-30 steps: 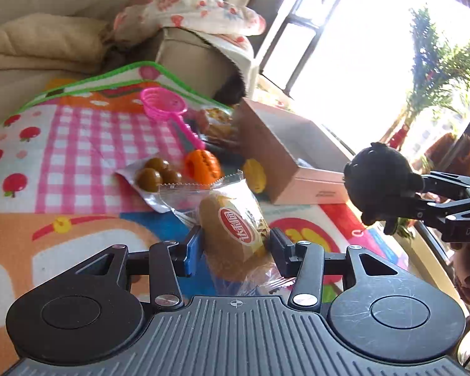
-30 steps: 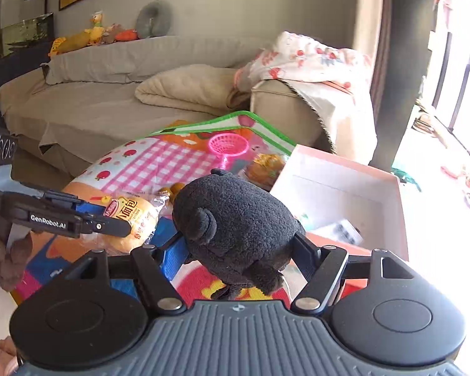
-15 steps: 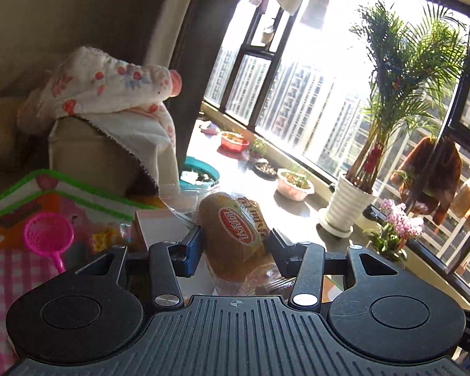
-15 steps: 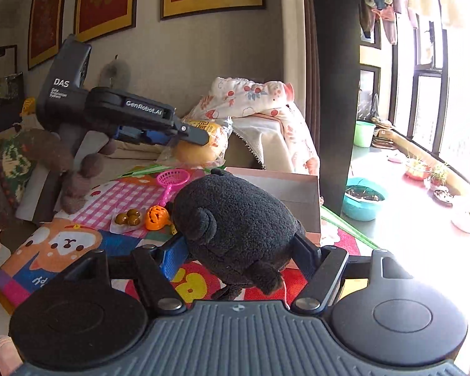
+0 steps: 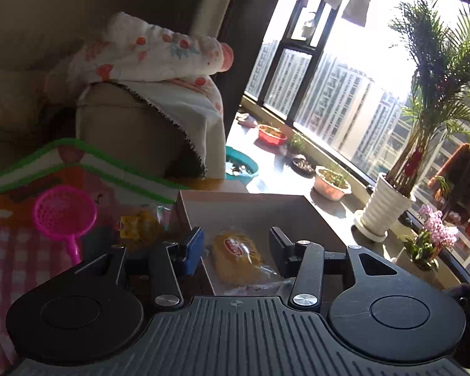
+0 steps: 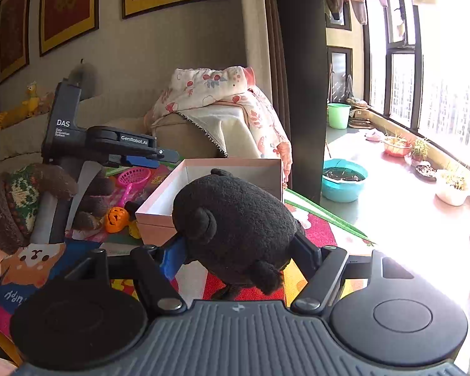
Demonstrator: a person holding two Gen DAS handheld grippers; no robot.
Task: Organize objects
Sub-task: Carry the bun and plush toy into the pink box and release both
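A wrapped bread bun [image 5: 236, 258] lies inside the pink cardboard box [image 5: 244, 199]. My left gripper [image 5: 236, 244] hangs above it, and I see a gap between each pad and the packet, so nothing is held. In the right wrist view the left gripper [image 6: 167, 156] reaches over the box's [image 6: 232, 163] left rim with bare fingers. My right gripper [image 6: 238, 252] is shut on a black plush toy [image 6: 235, 219], held just in front of the box's near corner.
On the play mat [image 6: 319, 235] left of the box lie a pink toy strainer [image 5: 64, 213], a yellow snack packet [image 5: 139, 227] and an orange toy [image 6: 117, 219]. A sofa arm with a floral blanket [image 5: 147, 62] stands behind. Plant pots [image 5: 383, 206] and a teal basin [image 6: 344, 183] line the window side.
The left gripper swung from the mat to above the box, and the bun left its pads and now lies in the box. The right gripper carried the plush toy closer to the box.
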